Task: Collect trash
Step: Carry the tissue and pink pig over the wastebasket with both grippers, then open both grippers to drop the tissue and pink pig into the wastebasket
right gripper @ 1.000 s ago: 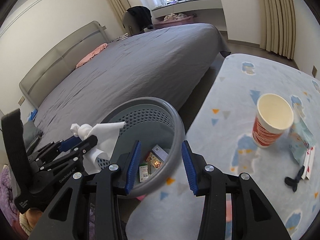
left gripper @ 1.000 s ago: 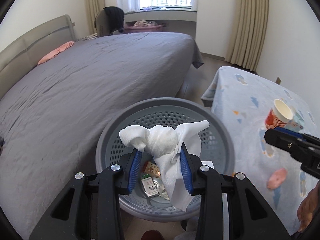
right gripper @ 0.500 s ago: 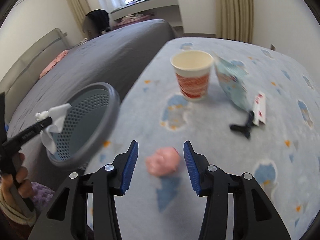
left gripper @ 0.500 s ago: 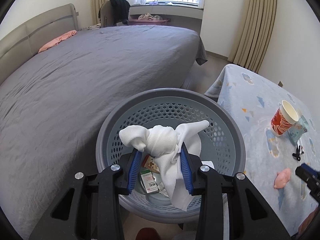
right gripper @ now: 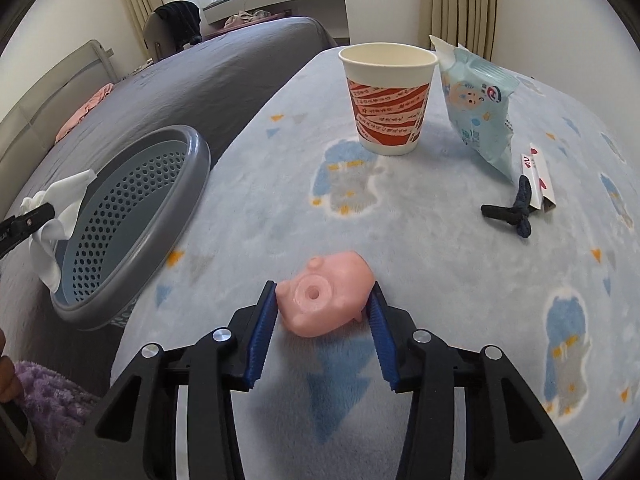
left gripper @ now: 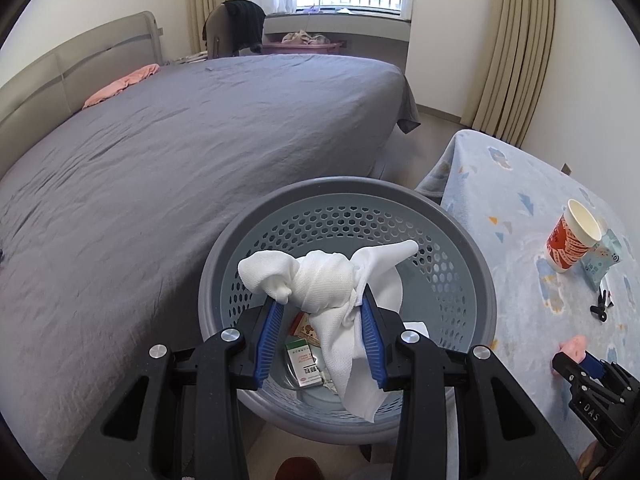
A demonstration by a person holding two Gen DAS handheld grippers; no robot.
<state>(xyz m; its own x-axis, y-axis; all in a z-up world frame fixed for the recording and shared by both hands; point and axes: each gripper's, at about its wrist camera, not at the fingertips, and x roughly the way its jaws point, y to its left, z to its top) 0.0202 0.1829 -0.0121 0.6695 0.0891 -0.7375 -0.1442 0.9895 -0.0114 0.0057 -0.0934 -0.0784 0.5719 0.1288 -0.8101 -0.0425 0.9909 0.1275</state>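
Note:
My left gripper point(left gripper: 320, 312) is shut on a crumpled white tissue point(left gripper: 328, 280) and holds it over the grey perforated basket point(left gripper: 460, 240), which holds small packets point(left gripper: 304, 362). The basket point(right gripper: 176, 208) and tissue point(right gripper: 56, 208) also show in the right wrist view. My right gripper point(right gripper: 322, 300) is open, its blue pads on either side of a pink pig toy point(right gripper: 326, 300) lying on the blue patterned table cover point(right gripper: 248, 216); whether the pads touch it I cannot tell. The toy point(left gripper: 576, 346) and right gripper point(left gripper: 584, 364) show at the left wrist view's right edge.
On the table stand a red-striped paper cup point(right gripper: 388, 100), a light blue wipes packet point(right gripper: 480, 108), a black hair tie point(right gripper: 512, 212) and a small paper wrapper point(right gripper: 538, 178). A grey bed point(left gripper: 180, 140) lies left of the basket.
My right gripper has swung away from the basket and come down around the pink toy. My left gripper still holds the tissue over the basket, slightly drawn back.

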